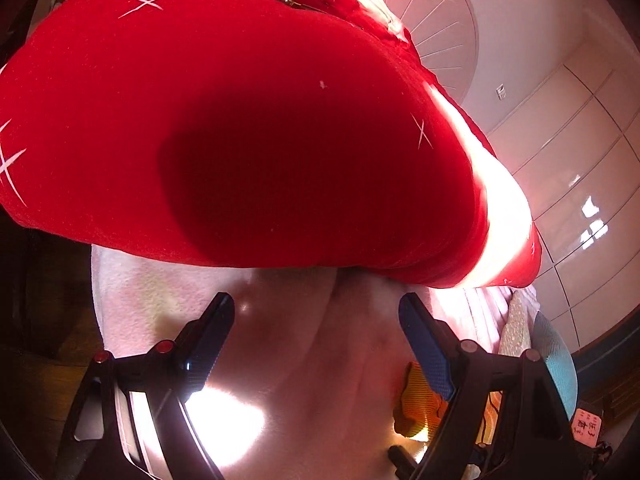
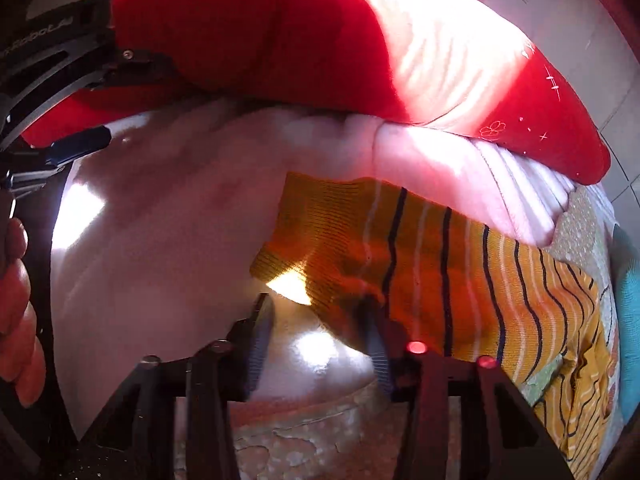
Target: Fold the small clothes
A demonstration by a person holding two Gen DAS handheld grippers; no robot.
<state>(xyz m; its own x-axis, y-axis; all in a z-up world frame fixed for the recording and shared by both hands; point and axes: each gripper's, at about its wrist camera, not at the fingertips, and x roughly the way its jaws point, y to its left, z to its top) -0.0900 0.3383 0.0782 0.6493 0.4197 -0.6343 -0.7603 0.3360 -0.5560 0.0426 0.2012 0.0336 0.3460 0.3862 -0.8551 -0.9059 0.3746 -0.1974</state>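
Note:
A red garment (image 1: 248,132) with white star marks fills the upper left wrist view and lies on a pale pink cloth (image 1: 296,344). It also shows across the top of the right wrist view (image 2: 256,28). My left gripper (image 1: 316,312) is open and empty, just short of the red garment's near edge. My right gripper (image 2: 318,312) is open and empty over the pink cloth (image 2: 168,248). Its right finger (image 2: 376,344) is at the edge of an orange striped garment (image 2: 460,264). The left gripper's body (image 2: 64,64) shows at the left of the right wrist view.
A teal knit item (image 2: 628,320) and a speckled pale green fabric (image 2: 584,224) lie at the right. White cabinet doors (image 1: 568,168) stand behind. A patterned surface (image 2: 312,440) is below the pink cloth. A hand (image 2: 20,320) holds the left gripper.

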